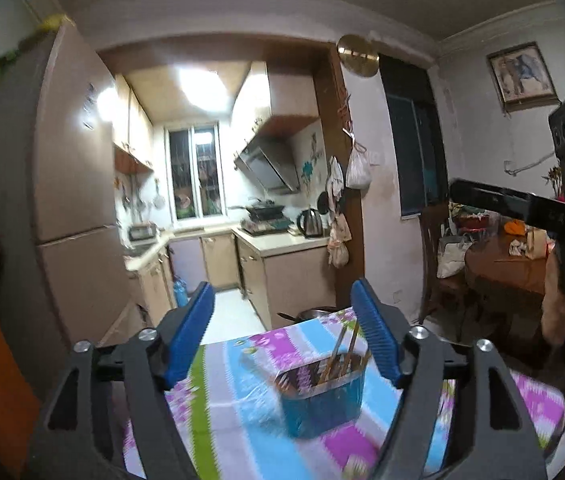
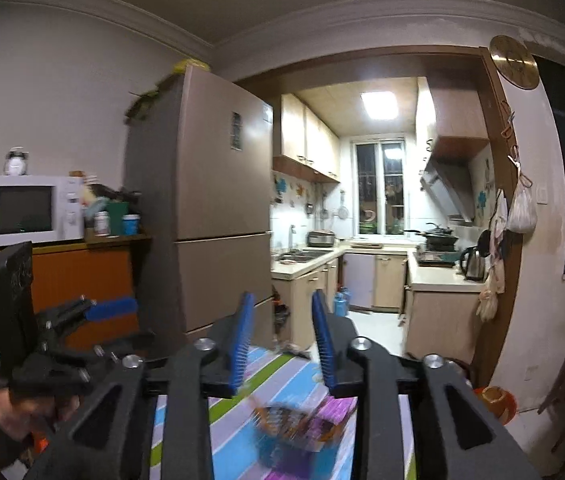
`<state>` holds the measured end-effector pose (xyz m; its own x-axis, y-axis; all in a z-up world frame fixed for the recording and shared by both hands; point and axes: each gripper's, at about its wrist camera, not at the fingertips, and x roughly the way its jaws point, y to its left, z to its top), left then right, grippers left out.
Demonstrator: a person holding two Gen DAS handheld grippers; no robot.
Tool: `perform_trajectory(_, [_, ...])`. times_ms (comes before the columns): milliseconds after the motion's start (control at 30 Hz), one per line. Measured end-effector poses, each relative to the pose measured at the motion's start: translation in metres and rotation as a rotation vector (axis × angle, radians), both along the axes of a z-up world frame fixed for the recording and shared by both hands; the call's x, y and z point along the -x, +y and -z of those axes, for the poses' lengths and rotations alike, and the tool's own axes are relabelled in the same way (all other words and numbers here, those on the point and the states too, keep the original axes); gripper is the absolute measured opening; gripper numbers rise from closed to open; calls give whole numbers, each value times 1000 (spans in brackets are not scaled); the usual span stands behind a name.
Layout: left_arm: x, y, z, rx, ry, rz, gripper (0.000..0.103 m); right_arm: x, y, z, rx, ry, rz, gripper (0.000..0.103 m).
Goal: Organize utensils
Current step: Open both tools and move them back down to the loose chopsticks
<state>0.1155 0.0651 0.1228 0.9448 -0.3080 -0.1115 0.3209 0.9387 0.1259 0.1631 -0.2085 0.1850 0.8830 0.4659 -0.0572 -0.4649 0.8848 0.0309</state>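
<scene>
Both hands are empty here, left gripper (image 1: 282, 328) spread wide and right gripper (image 2: 280, 340) partly apart, so come down slow over the blue holder (image 1: 322, 398) at 5 o'clock on the table (image 1: 218, 412) (chopsticks (image 1: 340, 350) already inside).

Lived-in home, dining area opening onto small galley kitchen. Tall two-door fridge (image 2: 218, 200) beside doorway. Kitchen holds wall cabinets (image 2: 306, 136), range hood (image 1: 268, 164), sink (image 2: 298, 256), kettle (image 1: 309, 222), wok on stove (image 2: 438, 236), barred window (image 1: 194, 172). White microwave (image 2: 34, 210) on sideboard. Floral striped tablecloth (image 1: 218, 400) on table. Framed picture (image 1: 522, 72), round wall clock (image 2: 513, 62), bags hanging on door frame.
</scene>
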Motion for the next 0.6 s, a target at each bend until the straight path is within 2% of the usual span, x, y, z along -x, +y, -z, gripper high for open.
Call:
perform_trajectory(67, [37,17,27,-19,-13,-27,75,34,-2,32,2,15,-7,38])
perform_trajectory(133, [66,32,59,-38,-4,-63,76,68,-1,83,13,65,-10,38])
perform_trajectory(233, [95,59,135,-19,117,-112,77,101,0,173,8,181,38,38])
perform_trajectory(367, [110,73,216,5,272,-148,77,124,10,273,11,358,77,33])
perform_trajectory(467, [113,73,251,28,344,-152,77,132,17,311,29,421,106,27])
perform_trajectory(600, [120,67,272,21,346,-147,76,130,29,326,61,439,127,24])
